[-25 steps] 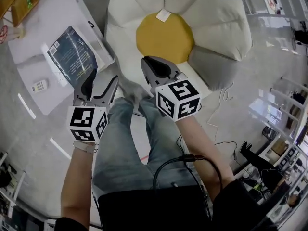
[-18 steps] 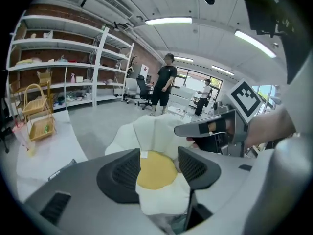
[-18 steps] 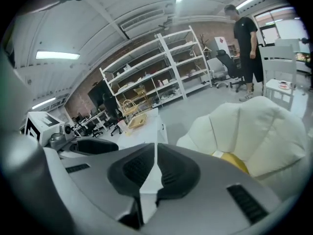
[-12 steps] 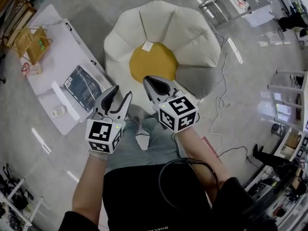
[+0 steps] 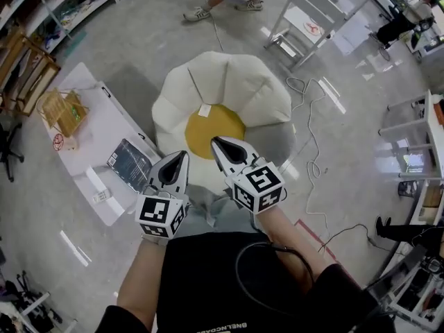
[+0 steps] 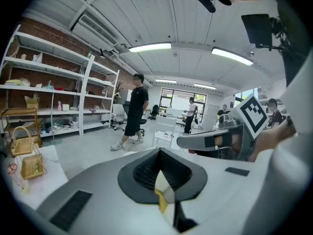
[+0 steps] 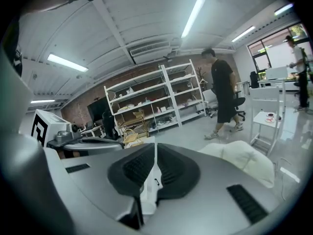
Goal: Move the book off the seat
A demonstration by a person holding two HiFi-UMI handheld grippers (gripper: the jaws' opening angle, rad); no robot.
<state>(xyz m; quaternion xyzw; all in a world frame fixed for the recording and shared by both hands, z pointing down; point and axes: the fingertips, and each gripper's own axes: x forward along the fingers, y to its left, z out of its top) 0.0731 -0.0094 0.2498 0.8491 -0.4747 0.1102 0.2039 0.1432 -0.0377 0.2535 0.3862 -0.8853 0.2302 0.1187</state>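
The dark-covered book [image 5: 130, 164] lies flat on the low white table [image 5: 97, 127], left of the seat. The seat [image 5: 236, 82] is a white flower-shaped cushion with a yellow middle [image 5: 211, 127]; only a small white tag [image 5: 204, 109] lies on it. My left gripper [image 5: 182, 155] [image 6: 159, 151] hangs high over the seat's near-left edge. Its jaws have just been closing and now meet with nothing between them. My right gripper [image 5: 216, 141] [image 7: 155, 146] is beside it above the yellow middle, shut and empty. Both point out across the room.
A wicker basket [image 5: 64, 111] and a remote [image 5: 102, 195] share the white table. A wooden rack [image 5: 24, 68] stands far left, a white stand [image 5: 309, 26] beyond the seat. Cables [image 5: 312, 137] trail on the floor at right. A person [image 6: 133, 112] walks past; shelves [image 7: 156, 102] line the wall.
Both grippers have risen and the seat and table now look smaller and farther below. The left jaws went from wide open to closed, empty. The right jaws stayed shut.
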